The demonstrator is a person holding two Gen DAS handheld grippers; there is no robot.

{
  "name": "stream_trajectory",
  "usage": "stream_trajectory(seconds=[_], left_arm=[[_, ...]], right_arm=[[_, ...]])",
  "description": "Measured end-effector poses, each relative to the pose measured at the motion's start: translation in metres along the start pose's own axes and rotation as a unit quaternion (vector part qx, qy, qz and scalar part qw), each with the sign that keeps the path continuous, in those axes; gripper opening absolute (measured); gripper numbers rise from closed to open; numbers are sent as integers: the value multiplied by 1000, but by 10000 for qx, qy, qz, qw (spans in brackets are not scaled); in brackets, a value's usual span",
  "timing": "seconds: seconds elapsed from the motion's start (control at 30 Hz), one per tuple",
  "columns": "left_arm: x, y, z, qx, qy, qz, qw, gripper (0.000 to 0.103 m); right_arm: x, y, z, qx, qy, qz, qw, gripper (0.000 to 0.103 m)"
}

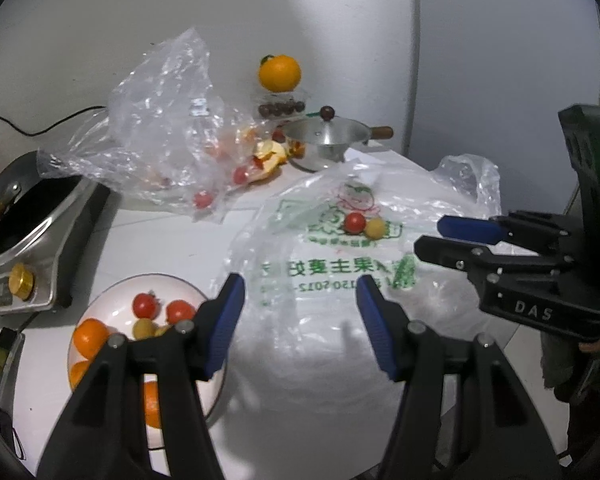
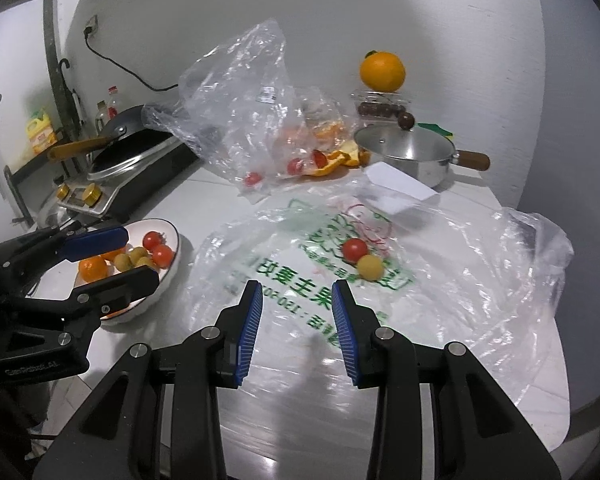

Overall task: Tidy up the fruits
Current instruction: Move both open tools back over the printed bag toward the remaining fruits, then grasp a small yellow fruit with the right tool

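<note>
A red cherry tomato point(image 2: 355, 249) and a yellow one point(image 2: 370, 267) lie on a flat printed plastic bag point(image 2: 440, 280); they also show in the left wrist view: the red tomato point(image 1: 355, 222) and the yellow one point(image 1: 376, 227). A white bowl point(image 2: 171, 227) at the left holds oranges, red tomatoes and yellow fruits; it shows in the left wrist view too point(image 1: 112, 288). My left gripper point(image 1: 300, 300) is open and empty beside the bowl. My right gripper point(image 2: 297, 306) is open and empty, just short of the two tomatoes.
A crumpled clear bag point(image 2: 252, 100) with tomatoes and orange peel lies at the back. A steel pot point(image 2: 412, 152) with a wooden handle stands behind, next to a box of dark fruit topped by an orange point(image 2: 382, 71). A cooker with a pan point(image 2: 132, 148) stands at the left.
</note>
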State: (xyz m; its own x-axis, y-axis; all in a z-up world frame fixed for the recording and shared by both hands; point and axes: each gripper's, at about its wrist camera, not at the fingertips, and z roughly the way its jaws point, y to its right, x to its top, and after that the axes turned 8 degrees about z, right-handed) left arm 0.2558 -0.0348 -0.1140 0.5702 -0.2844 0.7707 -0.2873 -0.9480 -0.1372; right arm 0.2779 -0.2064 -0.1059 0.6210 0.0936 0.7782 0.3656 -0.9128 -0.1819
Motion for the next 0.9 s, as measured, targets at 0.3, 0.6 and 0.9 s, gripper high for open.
stream_trajectory(seconds=[0.3, 0.6, 0.9], left_arm=[[11, 15, 22, -23, -94, 31, 9999, 59], [19, 20, 49, 18, -148, 72, 9999, 59], [24, 16, 73, 29, -155, 62, 9999, 59]], right_arm=[[2, 28, 9, -29, -85, 82, 9999, 38], [11, 47, 35, -27, -254, 107, 9996, 38], [20, 57, 71, -30, -423, 102, 9990, 38]])
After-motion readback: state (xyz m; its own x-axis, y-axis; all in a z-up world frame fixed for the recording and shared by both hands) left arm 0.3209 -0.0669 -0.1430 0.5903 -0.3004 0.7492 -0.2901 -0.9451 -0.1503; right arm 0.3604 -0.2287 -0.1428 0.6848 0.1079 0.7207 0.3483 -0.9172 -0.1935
